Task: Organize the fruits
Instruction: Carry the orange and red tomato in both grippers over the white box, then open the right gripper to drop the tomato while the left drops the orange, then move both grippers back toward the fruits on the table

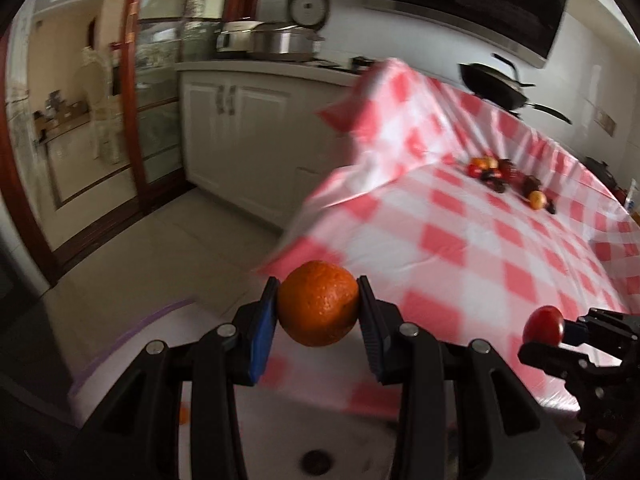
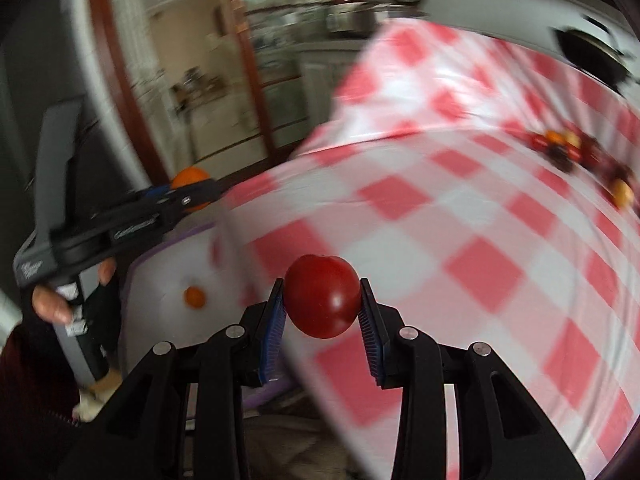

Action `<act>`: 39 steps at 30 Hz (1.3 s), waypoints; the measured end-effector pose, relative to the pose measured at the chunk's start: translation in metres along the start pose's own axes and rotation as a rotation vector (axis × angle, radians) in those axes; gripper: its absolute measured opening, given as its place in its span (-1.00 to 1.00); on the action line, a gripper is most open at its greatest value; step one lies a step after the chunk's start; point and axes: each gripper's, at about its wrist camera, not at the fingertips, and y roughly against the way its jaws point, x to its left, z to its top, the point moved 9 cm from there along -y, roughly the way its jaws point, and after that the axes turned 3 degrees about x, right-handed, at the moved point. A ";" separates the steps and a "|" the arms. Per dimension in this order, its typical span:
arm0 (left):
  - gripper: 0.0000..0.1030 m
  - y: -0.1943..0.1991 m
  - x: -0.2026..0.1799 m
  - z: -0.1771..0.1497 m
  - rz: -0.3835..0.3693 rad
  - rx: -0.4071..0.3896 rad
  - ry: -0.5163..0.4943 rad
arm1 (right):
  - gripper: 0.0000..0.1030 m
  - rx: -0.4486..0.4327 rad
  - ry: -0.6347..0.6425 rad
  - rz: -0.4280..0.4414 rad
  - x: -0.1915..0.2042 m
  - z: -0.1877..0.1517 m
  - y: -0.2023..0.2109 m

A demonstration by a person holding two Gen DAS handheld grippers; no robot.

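Between the left claw (image 1: 319,305) pads sits an orange (image 1: 318,303), clamped.

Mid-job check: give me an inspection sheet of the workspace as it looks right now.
Surface: red-and-white checked cloth over the table, its left end bunched.
Job's things: orange and red fruit both held; fruit pile on the far cloth; a small orange fruit in the white container beside the table.
Clutter: nothing seen on the cloth.
Grippers: left gripper shut on the orange; right gripper shut on the red fruit.
Cables: nothing seen.
Surroundings: white cabinets, steel pots, black pan, wooden door frame.
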 end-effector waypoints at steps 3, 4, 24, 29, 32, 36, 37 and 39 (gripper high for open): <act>-0.25 0.004 0.036 -0.013 0.049 0.022 0.041 | -0.31 0.032 0.098 0.044 0.037 -0.002 -0.015; -0.25 0.003 0.047 -0.019 0.059 0.039 0.057 | -0.31 0.054 0.144 0.060 0.052 -0.006 -0.022; -0.25 -0.139 0.147 -0.135 0.154 0.545 0.043 | -0.31 0.587 0.803 0.122 0.197 -0.146 -0.178; -0.24 -0.150 0.135 -0.144 0.117 0.574 -0.014 | -0.30 0.622 0.809 0.107 0.196 -0.155 -0.187; -0.24 -0.159 0.130 -0.152 0.112 0.603 -0.037 | -0.30 0.645 0.805 0.100 0.193 -0.162 -0.189; -0.24 -0.164 0.129 -0.157 0.119 0.627 -0.034 | -0.26 0.644 0.800 0.092 0.194 -0.155 -0.192; -0.23 -0.164 0.129 -0.157 0.120 0.628 -0.033 | -0.25 0.634 0.792 0.093 0.194 -0.152 -0.191; -0.23 -0.163 0.130 -0.157 0.120 0.630 -0.024 | 0.02 0.615 0.777 0.088 0.196 -0.148 -0.185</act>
